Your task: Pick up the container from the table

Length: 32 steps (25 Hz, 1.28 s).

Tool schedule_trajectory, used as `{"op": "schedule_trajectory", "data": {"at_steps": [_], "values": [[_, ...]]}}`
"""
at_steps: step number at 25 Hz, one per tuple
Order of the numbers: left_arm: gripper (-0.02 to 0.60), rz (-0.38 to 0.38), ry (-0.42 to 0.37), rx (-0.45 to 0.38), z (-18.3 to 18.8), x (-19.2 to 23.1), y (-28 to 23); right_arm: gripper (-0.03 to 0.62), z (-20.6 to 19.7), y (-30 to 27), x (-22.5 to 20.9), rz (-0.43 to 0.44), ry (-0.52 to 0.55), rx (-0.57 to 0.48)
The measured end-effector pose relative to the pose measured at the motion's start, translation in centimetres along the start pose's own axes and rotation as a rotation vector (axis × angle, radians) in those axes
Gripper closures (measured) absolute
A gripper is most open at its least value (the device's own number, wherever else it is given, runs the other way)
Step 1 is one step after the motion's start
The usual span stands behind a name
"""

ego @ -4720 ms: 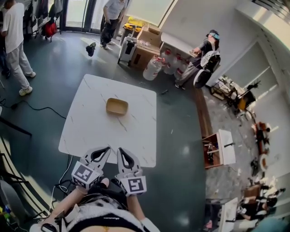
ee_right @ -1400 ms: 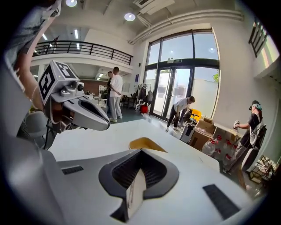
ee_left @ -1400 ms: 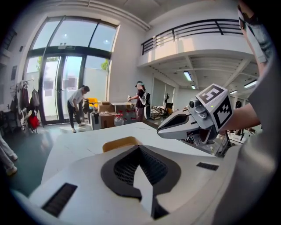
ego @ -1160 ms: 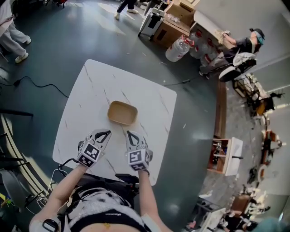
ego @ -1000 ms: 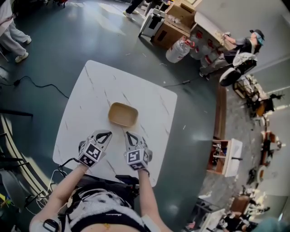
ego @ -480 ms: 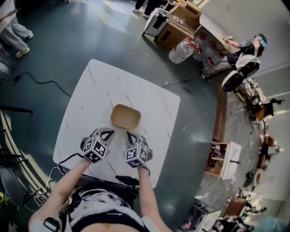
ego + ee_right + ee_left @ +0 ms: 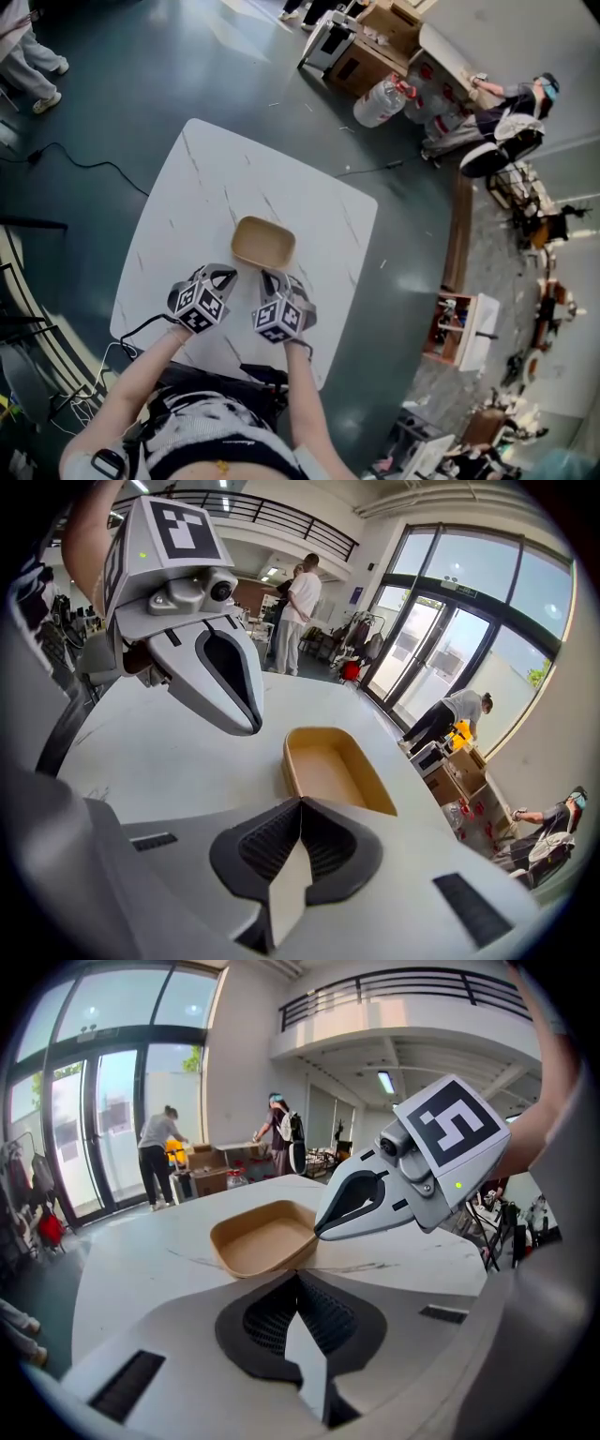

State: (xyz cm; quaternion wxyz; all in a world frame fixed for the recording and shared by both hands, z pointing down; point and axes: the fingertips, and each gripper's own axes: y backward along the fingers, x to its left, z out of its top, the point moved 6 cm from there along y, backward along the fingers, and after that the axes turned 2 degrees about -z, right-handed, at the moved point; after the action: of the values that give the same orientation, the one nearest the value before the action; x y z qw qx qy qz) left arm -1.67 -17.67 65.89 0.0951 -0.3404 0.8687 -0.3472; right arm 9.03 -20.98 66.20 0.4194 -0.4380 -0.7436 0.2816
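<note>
- The container, a shallow brown paper dish with rounded corners, sits upright and empty on the white table. It lies a little nearer the person than the table's middle, at 12 o'clock from both grippers.
- The left gripper hangs over the table near the container's 7 o'clock corner. In its own view the two jaws meet at the tips and hold nothing; only bare table shows through the gap behind the tips.
- The right gripper is just beside the container's near rim, at about 6 o'clock. Its jaws are also pressed together and empty, and the near end of the container lies straight ahead of them.
- Whether the right tips touch the rim cannot be settled. The left gripper is clearly apart from it.
- Both grippers point toward 12 o'clock, side by side and low. That reads as lining up on the near rim so that either could take it.
- By my reading the reach is nearly done and the grasp has not begun. Whichever gripper takes the container must first spread its jaws to straddle the thin wall.
- The container looks light and the table smooth, so a nudge from closed tips could push it away toward 12 o'clock.
- People and boxes stand on the floor from 10 to 2 o'clock, well apart from the table.
</note>
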Motion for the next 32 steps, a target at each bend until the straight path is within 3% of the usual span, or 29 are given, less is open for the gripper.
{"op": "schedule_trajectory", "data": {"at_steps": [9, 23, 32], "values": [[0.581, 0.008, -0.016, 0.027, -0.4, 0.8, -0.4, 0.589, 0.3, -0.8, -0.2, 0.010, 0.048, 0.017], [0.581, -0.011, -0.014, 0.060, -1.5, -0.3, -0.4, 0.513, -0.2, -1.7, -0.5, 0.010, 0.122, 0.053], [0.581, -0.019, -0.009, 0.071, -2.3, -0.5, -0.2, 0.510, -0.1, -3.3, -0.3, 0.042, 0.234, 0.105]]}}
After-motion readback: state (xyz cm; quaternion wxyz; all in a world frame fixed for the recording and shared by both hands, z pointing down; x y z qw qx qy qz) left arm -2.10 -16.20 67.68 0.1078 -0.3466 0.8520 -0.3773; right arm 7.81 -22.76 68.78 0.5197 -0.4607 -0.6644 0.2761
